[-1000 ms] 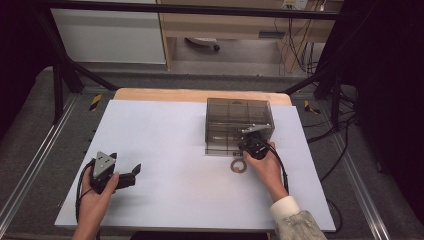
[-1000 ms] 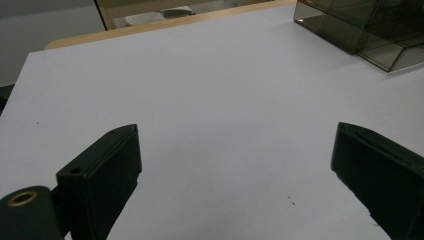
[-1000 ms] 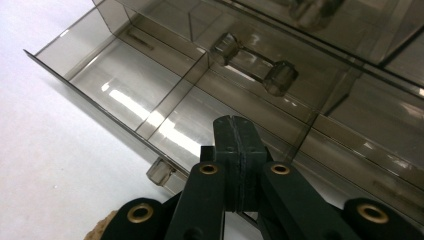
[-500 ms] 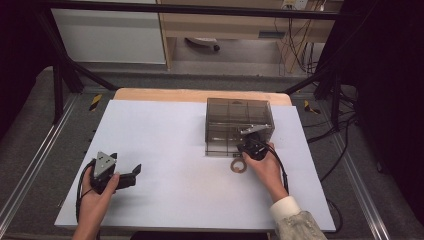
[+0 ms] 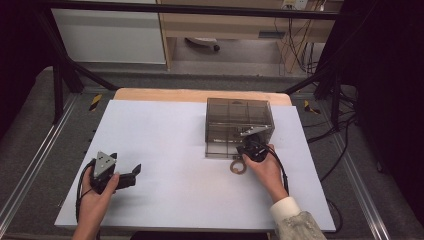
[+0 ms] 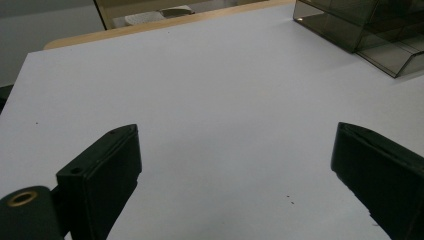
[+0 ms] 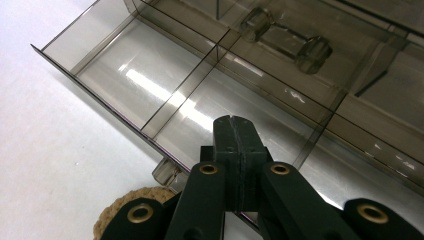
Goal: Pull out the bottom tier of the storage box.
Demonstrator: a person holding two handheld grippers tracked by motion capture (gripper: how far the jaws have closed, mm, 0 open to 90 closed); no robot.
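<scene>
Right hand-held gripper (image 5: 248, 151) held at a pulled-out drawer of the smoky transparent plastic drawer box (image 5: 235, 117)

Its jaws are pressed together over the drawer front near the white worktop's (image 5: 165, 130) right edge, a tan rope ring (image 5: 238, 167) just beside; the left hand-held gripper (image 5: 131, 172), jaws apart, is held near the front-left corner.

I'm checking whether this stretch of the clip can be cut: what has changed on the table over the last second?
Nothing visibly changed. The right gripper stays shut at the front edge of the pulled-out drawer of the smoked plastic organizer, with the rope ring beside it. The left gripper rests open on the white table, apart from everything.
</scene>
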